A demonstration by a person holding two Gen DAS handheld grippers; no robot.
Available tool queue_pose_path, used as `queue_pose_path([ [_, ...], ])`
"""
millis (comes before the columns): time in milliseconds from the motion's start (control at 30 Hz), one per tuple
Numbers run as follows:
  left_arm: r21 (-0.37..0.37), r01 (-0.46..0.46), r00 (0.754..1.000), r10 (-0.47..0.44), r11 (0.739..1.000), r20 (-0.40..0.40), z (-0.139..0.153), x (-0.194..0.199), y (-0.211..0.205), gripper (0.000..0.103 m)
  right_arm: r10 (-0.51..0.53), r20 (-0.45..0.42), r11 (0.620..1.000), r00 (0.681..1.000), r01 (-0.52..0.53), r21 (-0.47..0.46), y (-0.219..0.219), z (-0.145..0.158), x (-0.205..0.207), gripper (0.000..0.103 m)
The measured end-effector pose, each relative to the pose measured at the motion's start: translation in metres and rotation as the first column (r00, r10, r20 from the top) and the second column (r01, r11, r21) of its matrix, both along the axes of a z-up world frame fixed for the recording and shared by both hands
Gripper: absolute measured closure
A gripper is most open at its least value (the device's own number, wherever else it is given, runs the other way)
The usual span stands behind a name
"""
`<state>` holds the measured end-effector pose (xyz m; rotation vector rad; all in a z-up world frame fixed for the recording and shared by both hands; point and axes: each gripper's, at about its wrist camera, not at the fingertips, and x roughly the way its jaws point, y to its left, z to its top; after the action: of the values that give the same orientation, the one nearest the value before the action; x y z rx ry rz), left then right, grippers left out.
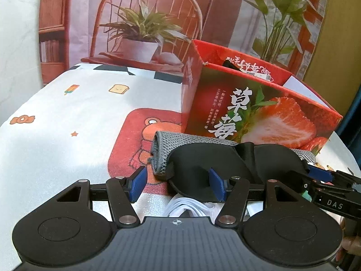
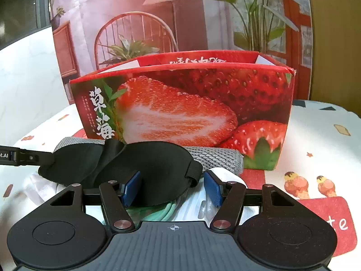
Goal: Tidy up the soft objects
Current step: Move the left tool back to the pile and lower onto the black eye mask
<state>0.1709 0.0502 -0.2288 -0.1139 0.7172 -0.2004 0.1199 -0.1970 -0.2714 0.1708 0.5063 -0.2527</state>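
Observation:
A black sleep mask [image 1: 225, 164] lies on a folded grey knitted cloth [image 1: 162, 151] in front of the red strawberry box [image 1: 259, 115]. My left gripper [image 1: 178, 185] is open, its fingers astride the mask's left end. In the right wrist view the mask [image 2: 140, 169] lies on the grey cloth [image 2: 216, 158] below the box [image 2: 191, 103]. My right gripper [image 2: 172, 188] is open, astride the mask's right end with its strap. White fabric [image 2: 225, 176] and a mint green cord [image 2: 167, 212] lie under it. The right gripper [image 1: 320, 176] also shows in the left wrist view.
The box stands open on a white tablecloth [image 1: 67, 124] with cartoon prints and a red bear patch [image 1: 135, 140]. A printed backdrop [image 1: 140, 22] of a chair and plants stands behind. The left gripper's arm [image 2: 22, 155] enters the right wrist view at left.

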Motion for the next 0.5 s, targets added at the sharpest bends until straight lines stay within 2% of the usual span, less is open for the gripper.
queue_pose_path([
  [300,0.004,0.026,0.999,-0.026,1.000,0.040,-0.002,-0.010,-0.007,0.041,0.009,0.007,1.000,1.000,-0.009,0.010,0.000,-0.001,-0.003,0.045],
  [500,-0.071,0.029,0.999,-0.028,0.997,0.019,-0.010,-0.003,-0.003,0.041,0.015,0.008,1.000,1.000,-0.015,0.010,-0.004,-0.001,-0.001,0.045],
])
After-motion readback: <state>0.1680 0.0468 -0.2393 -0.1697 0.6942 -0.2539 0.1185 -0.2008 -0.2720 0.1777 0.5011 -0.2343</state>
